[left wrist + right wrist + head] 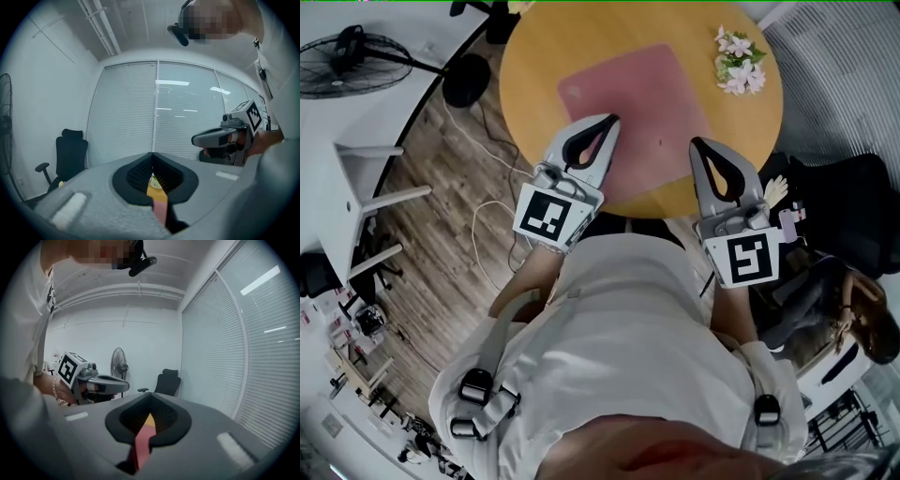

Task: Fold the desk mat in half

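A pink desk mat (633, 98) lies flat on a round wooden table (534, 66). My left gripper (612, 118) points at the mat's near left edge, and its jaws meet at the tip with nothing visibly between them. Over the mat's near right part hangs my right gripper (695, 142), its jaws closed in the same way. In the left gripper view the left gripper (152, 153) aims level across the room, and a strip of mat (160, 211) shows below its tips. The right gripper (150, 394) likewise shows mat (141, 444) beneath.
A small bunch of pale flowers (737, 61) sits at the table's far right. A standing fan (347, 61) and cables are on the floor at the left. A black office chair (70, 152) stands by the blinds. A person sits at the lower right (862, 319).
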